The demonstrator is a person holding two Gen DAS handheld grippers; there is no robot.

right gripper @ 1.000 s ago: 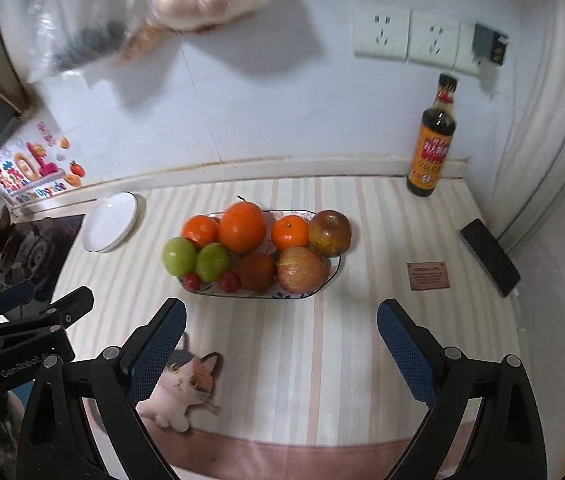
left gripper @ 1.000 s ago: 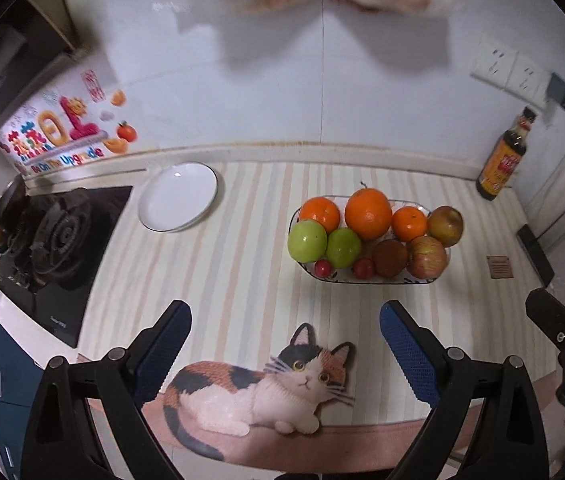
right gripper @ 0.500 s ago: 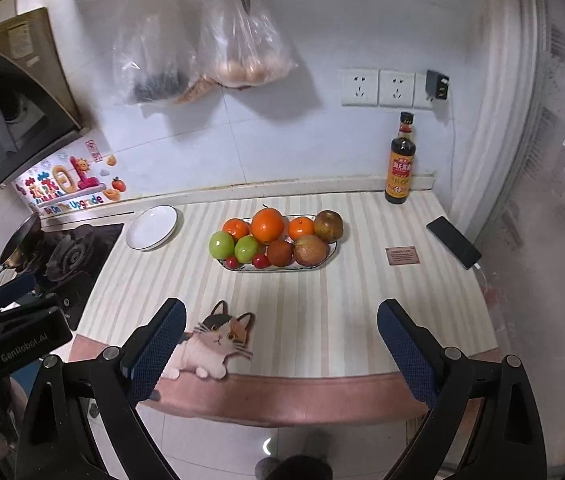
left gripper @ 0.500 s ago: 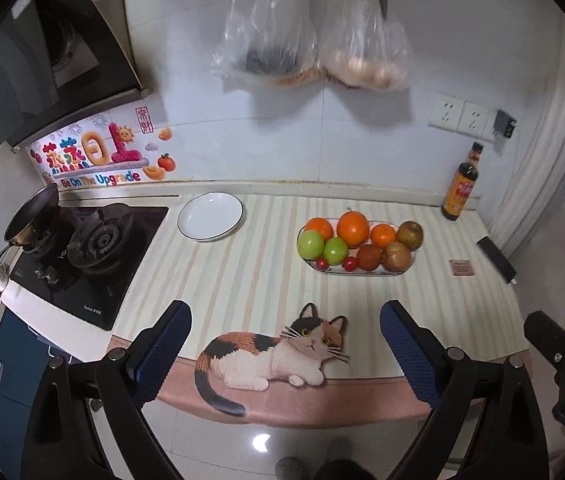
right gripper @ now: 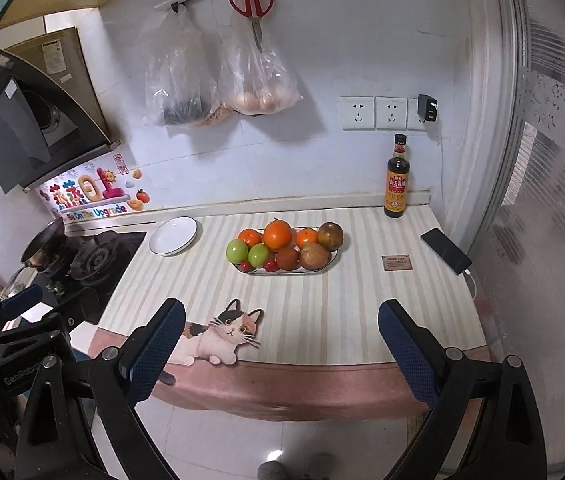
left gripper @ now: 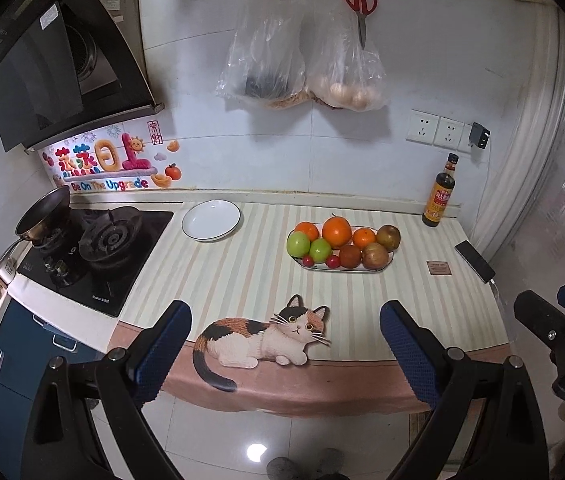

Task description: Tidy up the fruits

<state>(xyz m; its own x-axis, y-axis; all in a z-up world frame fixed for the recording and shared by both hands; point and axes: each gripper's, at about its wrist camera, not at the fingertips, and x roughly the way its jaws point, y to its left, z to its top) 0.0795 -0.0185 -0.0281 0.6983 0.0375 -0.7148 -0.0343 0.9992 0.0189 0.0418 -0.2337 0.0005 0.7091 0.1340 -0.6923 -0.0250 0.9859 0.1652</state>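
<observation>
**Standing off from the counter, fruit dish dead ahead & slightly right of the L gripper**

Counter (left gripper: 242,276) w/ striped cloth fills the mid-frame in both views; both grippers hang out over the floor, short of its front edge, not touching anything. Stove (left gripper: 94,248) sits at the far-left end, empty white plate (left gripper: 211,220) just beside it toward the back wall.

Fruit dish (left gripper: 342,270) is the target zone: an oblong dish, long axis running left-right, parallel to the back wall. It lies well ahead of both grippers, on the back half of the counter. From the left wrist view it sits ahead & a bit right of centre; from the right wrist view the same dish (right gripper: 286,271) sits ahead & a bit left of centre. So it's roughly between the two, neither clearly nearer — can't call it from these pics.

Left gripper (left gripper: 284,350): jaws wide apart, nothing between them. Right gripper (right gripper: 278,346): same, spread wide, holding nothing.

Fruit, big to small: large orange (left gripper: 336,232) at the back centre, 2 smaller oranges flanking it, brownish apples on the right end, 2 green apples (left gripper: 308,246) at the left-front, tiny red ones (left gripper: 320,261) along the front rim. All piled touching.

Judgement: nothing moved yet; sorting prob. goes to the plate, left of the dish, which favours the L gripper for that leg. Either must travel fwd over the cat print (left gripper: 266,336) first.
</observation>
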